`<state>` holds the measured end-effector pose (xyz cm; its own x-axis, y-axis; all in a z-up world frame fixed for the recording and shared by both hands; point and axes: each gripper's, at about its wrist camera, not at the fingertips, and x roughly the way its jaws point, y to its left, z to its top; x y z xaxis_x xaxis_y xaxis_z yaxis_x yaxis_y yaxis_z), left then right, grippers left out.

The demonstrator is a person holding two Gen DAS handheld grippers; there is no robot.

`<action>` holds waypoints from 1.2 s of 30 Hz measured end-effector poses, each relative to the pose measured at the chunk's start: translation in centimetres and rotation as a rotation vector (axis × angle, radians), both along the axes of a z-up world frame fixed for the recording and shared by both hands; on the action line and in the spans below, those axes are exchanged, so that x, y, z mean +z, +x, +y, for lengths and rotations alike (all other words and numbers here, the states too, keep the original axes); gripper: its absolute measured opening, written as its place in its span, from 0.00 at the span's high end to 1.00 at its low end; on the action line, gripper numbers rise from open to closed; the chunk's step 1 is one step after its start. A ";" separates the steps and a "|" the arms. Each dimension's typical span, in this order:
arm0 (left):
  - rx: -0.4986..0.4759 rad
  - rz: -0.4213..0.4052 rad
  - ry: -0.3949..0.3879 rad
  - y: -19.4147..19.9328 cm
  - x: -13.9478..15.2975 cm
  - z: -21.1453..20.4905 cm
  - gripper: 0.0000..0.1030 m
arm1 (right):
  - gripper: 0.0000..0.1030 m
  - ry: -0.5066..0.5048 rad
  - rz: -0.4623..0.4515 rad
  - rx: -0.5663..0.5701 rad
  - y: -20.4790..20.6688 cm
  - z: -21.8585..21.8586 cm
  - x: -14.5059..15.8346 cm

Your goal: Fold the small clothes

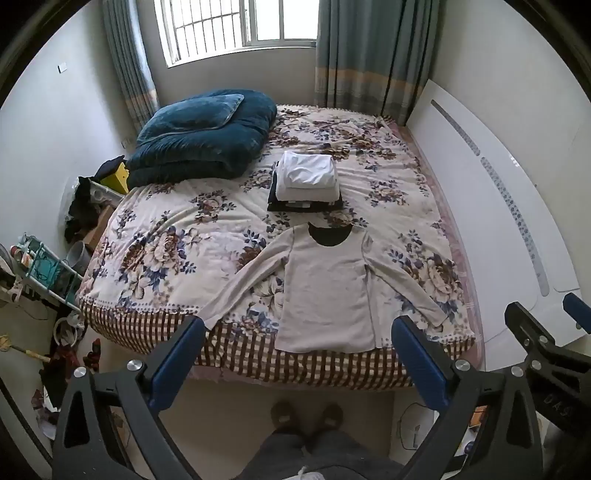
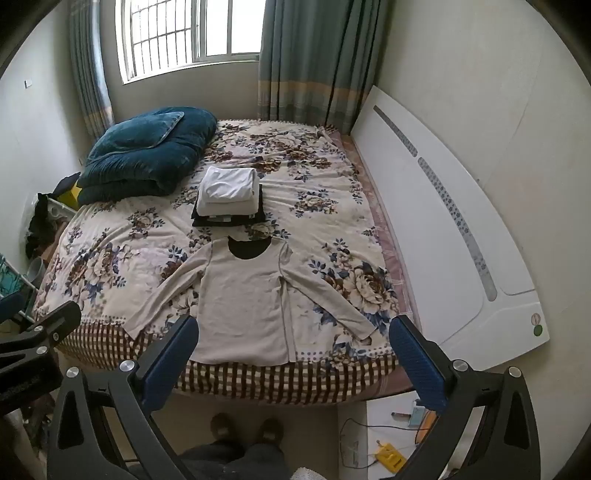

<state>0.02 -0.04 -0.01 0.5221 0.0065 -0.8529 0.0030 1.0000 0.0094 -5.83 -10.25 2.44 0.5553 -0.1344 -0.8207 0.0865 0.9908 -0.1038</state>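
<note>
A: On the near edge of the bed (image 1: 155, 236), we see a cream long-sleeved top (image 1: 325, 291) spread flat, front up, neck toward the window (image 1: 236, 26), both sleeves angled out & down, hem right at the checked border.

B: Grippers?

A: Both up in the air over the floor, short of the mattress. Our left gripper (image 1: 297, 354) has its blue pads far apart, nothing btwn them; the top shows through the gap. Same w/ our right gripper (image 2: 293, 350): spread wide, holding nothing.

B: Touching the fabric?

A: No, both apart from it. In the left view the right tool's black frame shows at the far right edge.

B: Anything else on the bed?

A: A stack of folded clothes (image 1: 306, 181), white pieces over dark ones, just beyond the top's collar. A folded teal quilt (image 1: 203, 136) w/ a pillow on it sits at the far left corner. Our slippered feet (image 2: 245, 428) stand on the floor below the bed edge.
</note>
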 end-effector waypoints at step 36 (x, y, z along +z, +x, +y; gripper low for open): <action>-0.026 -0.016 -0.053 0.9 0.2 -0.5 0.00 | 0.00 0.024 -0.010 -0.033 0.2 -0.9 -0.2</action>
<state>0.96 -0.54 0.23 0.5348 -0.0520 -0.8434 0.0289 0.9986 -0.0432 -5.67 -11.17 2.27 0.5587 -0.1331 -0.8186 0.1204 0.9896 -0.0788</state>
